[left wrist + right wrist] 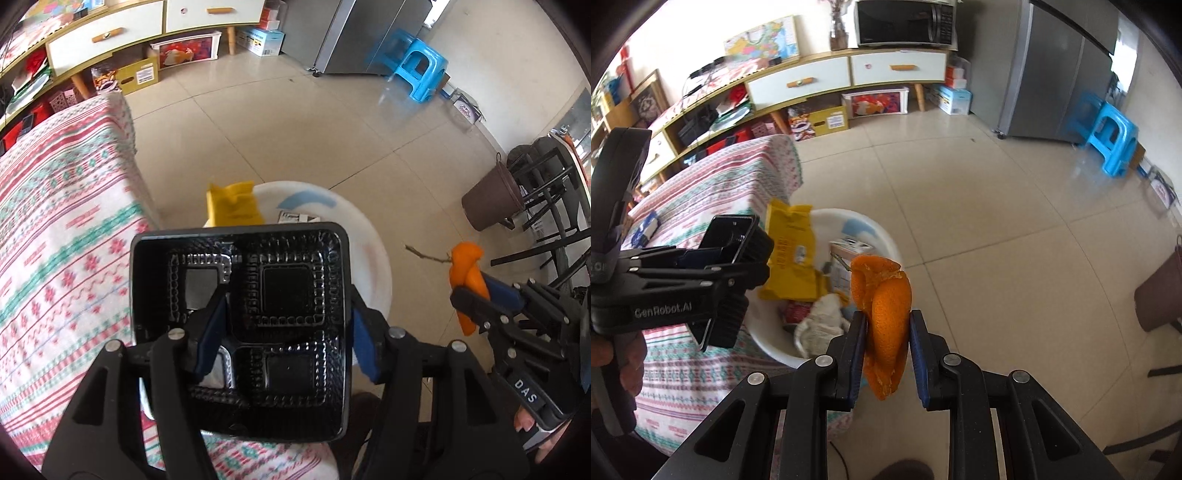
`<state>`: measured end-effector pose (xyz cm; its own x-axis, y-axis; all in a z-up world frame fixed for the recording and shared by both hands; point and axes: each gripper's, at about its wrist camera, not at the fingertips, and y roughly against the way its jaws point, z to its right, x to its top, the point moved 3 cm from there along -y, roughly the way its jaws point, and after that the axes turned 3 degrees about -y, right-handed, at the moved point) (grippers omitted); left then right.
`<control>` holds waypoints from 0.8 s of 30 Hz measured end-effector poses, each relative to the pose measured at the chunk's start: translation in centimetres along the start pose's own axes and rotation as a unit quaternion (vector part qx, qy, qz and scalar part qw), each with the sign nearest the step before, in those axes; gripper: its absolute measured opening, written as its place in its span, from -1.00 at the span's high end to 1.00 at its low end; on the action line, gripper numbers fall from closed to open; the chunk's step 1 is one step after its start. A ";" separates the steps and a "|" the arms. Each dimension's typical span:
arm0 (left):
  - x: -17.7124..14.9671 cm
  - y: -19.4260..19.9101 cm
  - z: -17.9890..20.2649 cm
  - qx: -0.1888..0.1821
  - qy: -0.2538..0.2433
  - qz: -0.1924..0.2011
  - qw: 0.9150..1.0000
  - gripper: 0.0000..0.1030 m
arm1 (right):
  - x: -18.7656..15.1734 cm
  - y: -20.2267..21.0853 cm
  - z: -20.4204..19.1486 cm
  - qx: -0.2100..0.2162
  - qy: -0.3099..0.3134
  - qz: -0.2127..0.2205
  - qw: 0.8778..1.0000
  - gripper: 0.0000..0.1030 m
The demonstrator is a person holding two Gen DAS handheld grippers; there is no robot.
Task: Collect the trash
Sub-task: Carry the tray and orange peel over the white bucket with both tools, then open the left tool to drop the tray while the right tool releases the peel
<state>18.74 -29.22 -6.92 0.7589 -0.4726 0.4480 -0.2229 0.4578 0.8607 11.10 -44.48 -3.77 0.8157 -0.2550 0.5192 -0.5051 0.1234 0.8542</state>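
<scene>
With your left gripper (284,332) clamped on the black tray (240,325) and your right gripper (886,350) pinching the orange peel (886,314) beside the white basin (882,236), releasing early could drop either onto the floor.

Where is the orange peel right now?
The orange peel is held in the right gripper, in the air just right of the white basin of trash, above the floor.

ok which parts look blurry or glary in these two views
Left wrist view: the patterned cloth smears toward the edge, the blue stool is ghosted, and glare streaks the floor near it. Right wrist view: the orange peel is sharp, the rim darkens.
</scene>
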 end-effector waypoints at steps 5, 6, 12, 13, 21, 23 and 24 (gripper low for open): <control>0.3 -0.1 0.7 0.034 -0.021 0.011 0.999 -0.63 | -0.3 0.2 1.4 -0.004 -0.008 0.000 1.000 0.53; 0.3 0.0 0.7 0.035 -0.023 0.010 0.999 -0.63 | -0.4 0.3 1.5 -0.004 -0.008 0.000 1.000 0.53; 0.2 1.1 -0.2 0.043 -0.016 0.012 0.999 -0.63 | -0.3 0.3 1.1 -0.001 -0.006 0.000 1.000 0.53; 0.0 1.5 -0.5 0.044 -0.015 0.014 0.999 -0.63 | -0.3 0.2 0.9 0.000 -0.005 -0.001 1.000 0.52; -2.0 3.5 -3.2 0.072 -0.010 0.020 0.997 -0.64 | 0.4 -1.2 -1.6 0.011 0.002 -0.016 1.000 0.51; -2.7 4.1 -4.1 0.077 -0.006 0.020 0.997 -0.64 | 0.6 -1.6 -2.4 0.011 0.006 -0.018 1.000 0.50; -3.1 4.4 -4.5 0.079 -0.003 0.021 0.997 -0.64 | 0.8 -1.7 -2.7 0.010 0.008 -0.018 1.000 0.50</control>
<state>18.20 -22.38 -5.62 0.7434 -0.4607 0.4849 -0.3476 0.3533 0.8685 13.39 -42.26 -4.77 0.8383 -0.2427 0.4881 -0.4802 0.0950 0.8720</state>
